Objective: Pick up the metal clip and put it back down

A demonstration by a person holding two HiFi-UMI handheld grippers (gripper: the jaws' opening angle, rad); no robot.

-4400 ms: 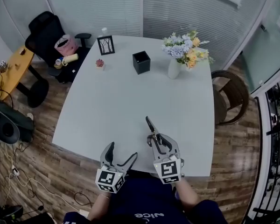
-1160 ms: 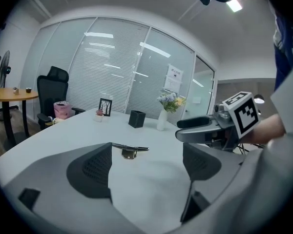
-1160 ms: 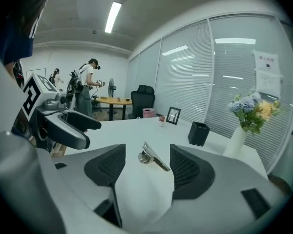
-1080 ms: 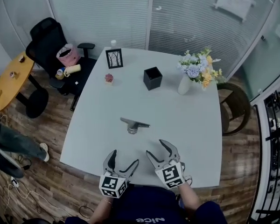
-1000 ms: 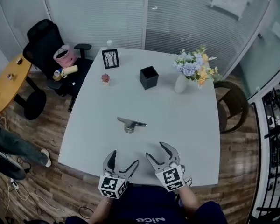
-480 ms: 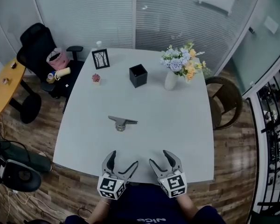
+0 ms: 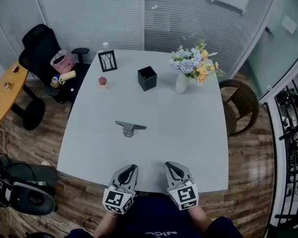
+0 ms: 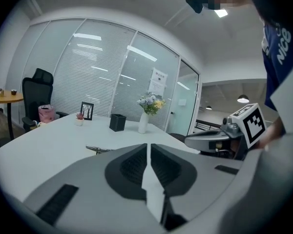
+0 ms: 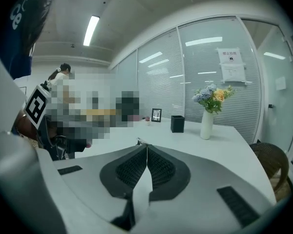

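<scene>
Our left gripper [image 7: 132, 169] and right gripper [image 7: 168, 166] have just been closing and are now clenched on nothing at the surface's [image 7: 188, 133] near edge. The metal clip [image 7: 129, 128] lies mid-surface, well apart from both, so we judge the task done.

Head view looks steeply down — both gripper views skim the same table [image 7: 179, 128].

Metal clip [image 8: 95, 148]: one end showing in left gripper view, bare tip in right gripper view, rest hidden
Wicker chair [image 7: 242, 105]: partly behind table [image 7: 188, 133] edge
Yellow side table [image 7: 2, 90]: cut by left edge
Wall notice [image 9: 231, 65]: print too small to read
Small pink item [image 7: 103, 81]: too small to identify
</scene>
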